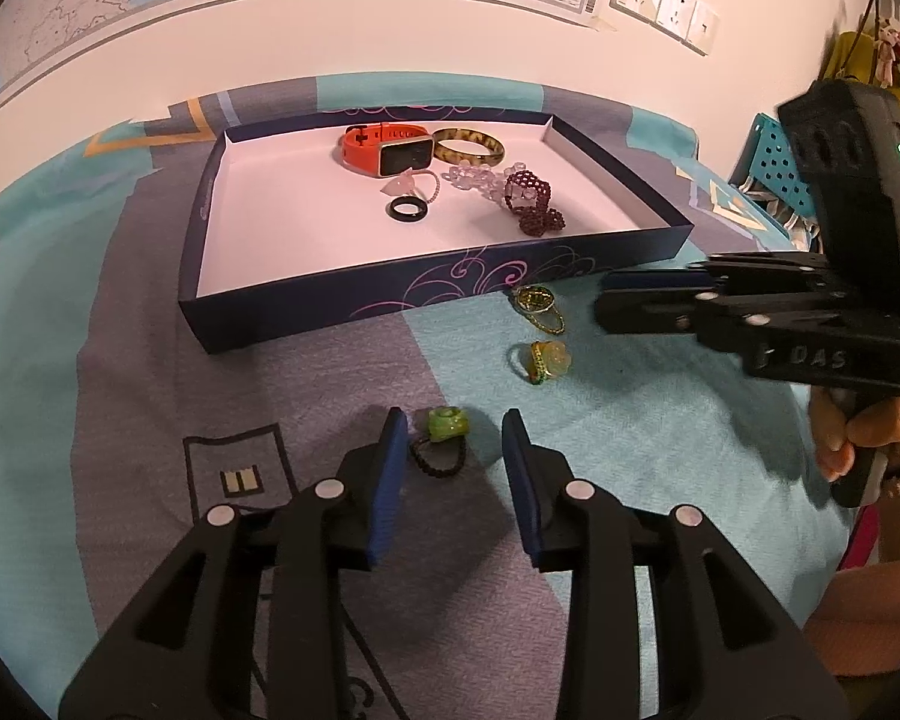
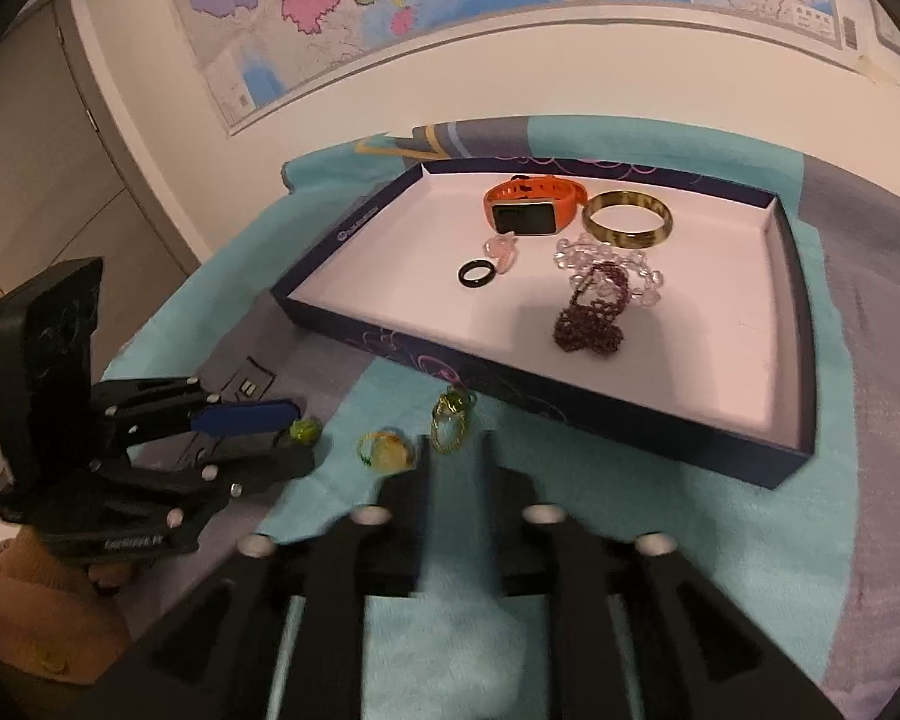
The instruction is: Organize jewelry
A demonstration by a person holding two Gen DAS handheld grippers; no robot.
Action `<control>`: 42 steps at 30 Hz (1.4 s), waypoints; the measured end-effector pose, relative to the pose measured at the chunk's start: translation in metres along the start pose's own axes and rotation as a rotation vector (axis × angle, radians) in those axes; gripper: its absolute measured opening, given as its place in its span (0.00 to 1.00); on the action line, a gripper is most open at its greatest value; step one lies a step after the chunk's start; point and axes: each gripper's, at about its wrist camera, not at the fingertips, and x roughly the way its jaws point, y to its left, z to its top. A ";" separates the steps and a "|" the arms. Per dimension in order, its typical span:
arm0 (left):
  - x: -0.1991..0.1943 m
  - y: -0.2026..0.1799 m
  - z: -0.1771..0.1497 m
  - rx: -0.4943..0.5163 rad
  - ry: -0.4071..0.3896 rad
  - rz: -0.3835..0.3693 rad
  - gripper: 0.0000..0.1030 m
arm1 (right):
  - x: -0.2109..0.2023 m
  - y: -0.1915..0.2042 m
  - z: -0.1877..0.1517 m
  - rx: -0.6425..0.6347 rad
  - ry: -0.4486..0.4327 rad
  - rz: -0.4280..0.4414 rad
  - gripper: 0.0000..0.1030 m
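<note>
Green bead ring (image 1: 447, 425) w/ black elastic loop lies on the blanket (image 1: 630, 420), lower centre of left wrist view, between the left gripper (image 1: 453, 444) fingers, nearer the left pad; jaws apart, not pressing it. Yellow-green ring (image 1: 545, 361) just above right of it. Gold chain pendant (image 2: 452, 420) sits at centre of right wrist view, just past the right gripper (image 2: 456, 450) tips; jaws slightly apart, nothing held. Navy tray (image 1: 390, 300) beyond, upper centre, holds orange watch (image 1: 384, 147), amber bangle (image 1: 469, 146), black ring (image 1: 408, 209), clear bead bracelet (image 1: 468, 174), dark purple beads (image 1: 531, 204).
</note>
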 end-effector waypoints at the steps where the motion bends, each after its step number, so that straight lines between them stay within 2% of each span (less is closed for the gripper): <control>1: 0.000 0.000 0.000 -0.002 0.000 0.000 0.32 | 0.006 0.001 0.002 0.000 0.004 -0.009 0.20; 6: 0.000 0.002 0.000 -0.008 -0.001 -0.008 0.32 | 0.024 0.007 0.009 -0.020 0.020 -0.035 0.19; 7: 0.000 0.002 0.000 -0.008 -0.001 -0.010 0.32 | 0.024 0.009 0.010 -0.032 0.023 -0.047 0.17; 9: 0.000 0.002 0.000 -0.009 -0.001 -0.014 0.33 | 0.023 0.010 0.008 -0.056 0.030 -0.061 0.04; 12: 0.000 0.002 -0.001 -0.010 -0.001 -0.017 0.34 | 0.015 0.010 0.003 -0.072 0.033 -0.055 0.03; 16: -0.001 0.002 -0.001 -0.011 -0.001 -0.019 0.34 | -0.003 0.008 -0.004 -0.075 0.016 -0.043 0.03; 20: -0.001 0.002 -0.001 -0.010 -0.001 -0.018 0.34 | -0.021 0.010 -0.008 -0.114 -0.015 -0.097 0.03; 22: 0.000 0.002 0.000 -0.007 -0.001 -0.016 0.35 | -0.025 0.009 -0.009 -0.108 -0.019 -0.063 0.03; 23: 0.000 0.002 0.000 -0.007 -0.001 -0.015 0.35 | -0.026 0.008 -0.009 -0.106 -0.017 -0.065 0.04; 25: -0.001 0.001 -0.001 -0.007 -0.001 -0.014 0.35 | -0.022 0.005 -0.010 -0.112 -0.006 -0.124 0.04; 27: 0.000 0.001 0.000 -0.008 -0.001 -0.012 0.35 | -0.021 -0.004 -0.011 -0.063 -0.005 -0.076 0.04; 30: 0.000 0.001 0.000 -0.008 -0.001 -0.014 0.35 | -0.019 -0.011 -0.016 -0.052 0.006 -0.124 0.09; 32: -0.001 0.001 0.000 -0.008 -0.001 -0.014 0.35 | -0.022 -0.015 -0.017 -0.029 0.001 -0.108 0.09; 37: 0.000 0.001 0.000 -0.008 -0.001 -0.014 0.36 | -0.032 -0.003 -0.020 -0.077 -0.009 -0.080 0.12; 42: -0.001 0.000 -0.001 -0.008 -0.001 -0.015 0.36 | -0.026 -0.004 -0.020 -0.070 -0.003 -0.117 0.18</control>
